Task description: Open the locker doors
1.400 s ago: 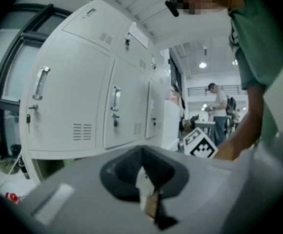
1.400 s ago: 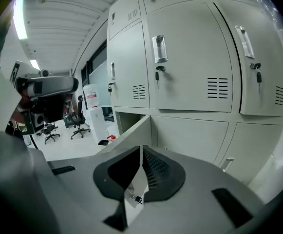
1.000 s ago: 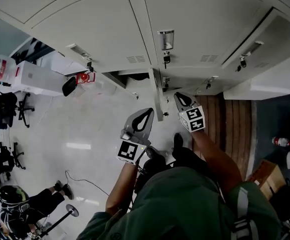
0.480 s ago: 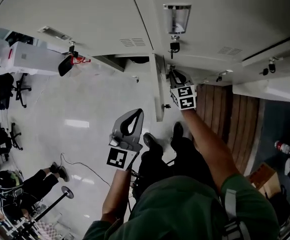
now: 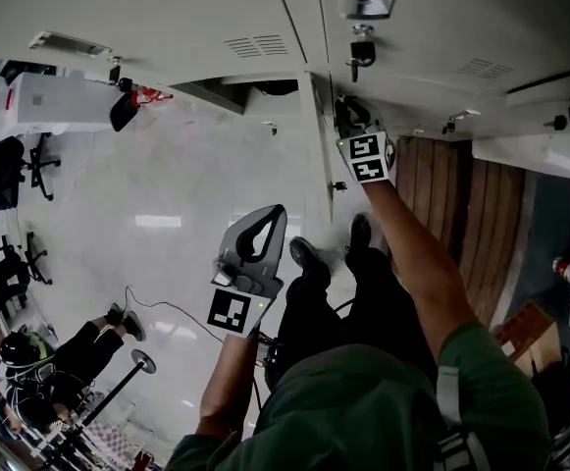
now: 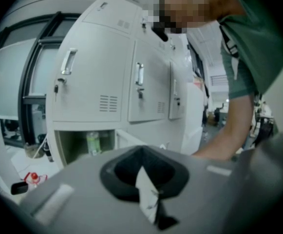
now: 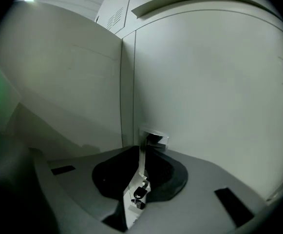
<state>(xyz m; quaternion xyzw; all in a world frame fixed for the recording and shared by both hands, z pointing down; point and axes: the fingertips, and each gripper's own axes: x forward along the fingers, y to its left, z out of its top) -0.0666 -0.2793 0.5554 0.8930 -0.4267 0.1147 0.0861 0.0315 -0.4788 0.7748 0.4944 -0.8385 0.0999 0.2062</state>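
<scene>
Right claw (image 5: 347, 114) is at the lower row of lockers, reaching to a shut locker door (image 7: 204, 82). In the right gripper view its jaws stand clenched together, with the tips against a small chrome pull (image 7: 154, 138) at that door's edge. Whether any lip of the pull is actually caught between them cannot be confirmed. Left claw (image 5: 277, 214) hangs in the air well apart from the lockers, clenched on nothing, and is in no position to steady anything. A neighbouring door (image 5: 317, 150) just beside the right claw stands open, edge-on to the head view. Its open compartment (image 6: 83, 147) shows a bottle (image 6: 92, 143) inside, while the upper doors (image 6: 92, 77) are shut. Principal hazard: with the jaws together, any pull depends on the tips hooking a small, smooth pull. In my judgement they could skate off it, and the claw would then jerk back toward the person's legs (image 5: 363, 292), which stand close below. Second hazard: the open door is so near the right claw that a sideways slip could knock it or scrape the frame post (image 7: 127, 91). Third: nothing visible shows whether the target door is locked. If it is, a hard tug would strain the pull and not free the door. Fourth: a door that does release would swing out into the narrow space where the person stands, so a slow, controlled draw appears advisable.
</scene>
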